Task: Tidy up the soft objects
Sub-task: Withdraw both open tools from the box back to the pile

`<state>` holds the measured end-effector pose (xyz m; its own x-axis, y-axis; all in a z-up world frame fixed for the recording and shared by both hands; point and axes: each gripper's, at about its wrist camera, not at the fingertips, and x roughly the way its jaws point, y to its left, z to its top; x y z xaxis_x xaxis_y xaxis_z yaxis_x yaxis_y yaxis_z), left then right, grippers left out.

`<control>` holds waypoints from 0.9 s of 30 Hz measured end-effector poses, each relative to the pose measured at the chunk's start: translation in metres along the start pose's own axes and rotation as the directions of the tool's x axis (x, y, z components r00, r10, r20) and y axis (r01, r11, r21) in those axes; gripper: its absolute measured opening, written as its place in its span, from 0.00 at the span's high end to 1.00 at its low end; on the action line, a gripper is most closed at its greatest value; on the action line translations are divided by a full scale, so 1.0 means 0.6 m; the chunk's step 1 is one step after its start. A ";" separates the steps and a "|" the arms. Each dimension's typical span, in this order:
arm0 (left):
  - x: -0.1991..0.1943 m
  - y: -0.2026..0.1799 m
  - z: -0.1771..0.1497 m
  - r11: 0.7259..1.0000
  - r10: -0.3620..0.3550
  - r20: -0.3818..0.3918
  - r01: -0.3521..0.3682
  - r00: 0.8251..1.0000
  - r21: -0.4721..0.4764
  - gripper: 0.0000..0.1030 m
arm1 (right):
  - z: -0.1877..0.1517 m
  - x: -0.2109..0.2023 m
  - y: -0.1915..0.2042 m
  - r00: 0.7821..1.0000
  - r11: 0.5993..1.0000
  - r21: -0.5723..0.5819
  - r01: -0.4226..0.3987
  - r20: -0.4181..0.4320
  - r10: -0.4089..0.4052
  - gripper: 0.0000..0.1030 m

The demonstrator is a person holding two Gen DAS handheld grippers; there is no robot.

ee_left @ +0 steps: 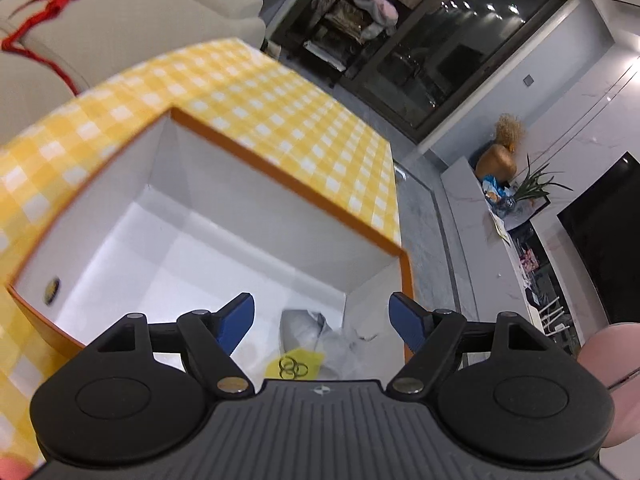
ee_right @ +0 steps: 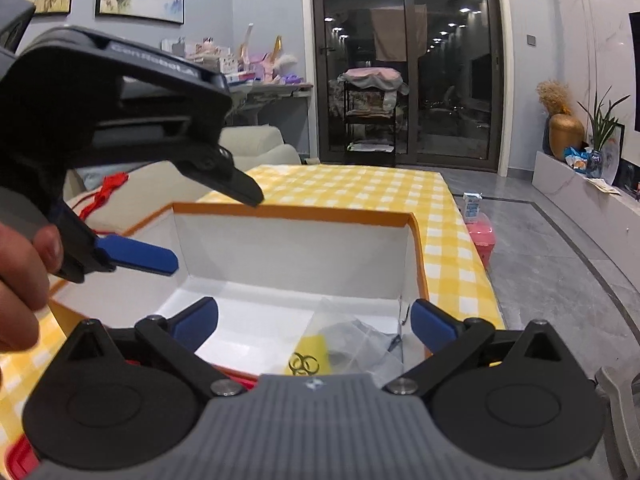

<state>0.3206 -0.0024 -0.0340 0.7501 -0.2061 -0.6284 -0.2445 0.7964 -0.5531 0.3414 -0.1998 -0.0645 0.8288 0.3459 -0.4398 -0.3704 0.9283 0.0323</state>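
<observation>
a table with a yellow checked cloth [ee_right: 360,188] holds a big open box [ee_left: 288,184] with orange rim and white inside. a beige sofa [ee_left: 120,20] sits behind it. low in the box's near right corner lies a clear bag [ee_right: 352,344] with a yellow label. the left tongs [ee_left: 322,316] and right tongs [ee_right: 314,318] both hang spread and empty above the box, the left ones crossing the right camera's view.
</observation>
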 end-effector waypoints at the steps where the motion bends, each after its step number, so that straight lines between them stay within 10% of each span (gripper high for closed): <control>1: -0.007 -0.003 0.005 1.000 -0.002 0.000 0.002 1.000 0.006 0.13 | 0.002 -0.003 0.003 1.000 1.000 -0.007 0.011 0.008 -0.011 0.02; 10: -0.099 -0.054 -0.004 0.982 -0.096 0.059 0.085 0.994 0.170 0.13 | 0.015 -0.064 0.005 0.989 0.982 0.126 0.138 0.025 -0.143 0.02; 27: -0.284 -0.013 -0.118 0.918 0.075 0.054 -0.090 0.996 0.385 0.13 | -0.067 -0.220 0.115 0.987 0.984 -0.133 0.120 -0.094 -0.133 0.03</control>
<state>0.1511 -0.0138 0.0386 0.7618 -0.1147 -0.6376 -0.0554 0.9691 -0.2405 0.1896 -0.1869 -0.0405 0.8274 0.2048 -0.5229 -0.3209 0.9366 -0.1408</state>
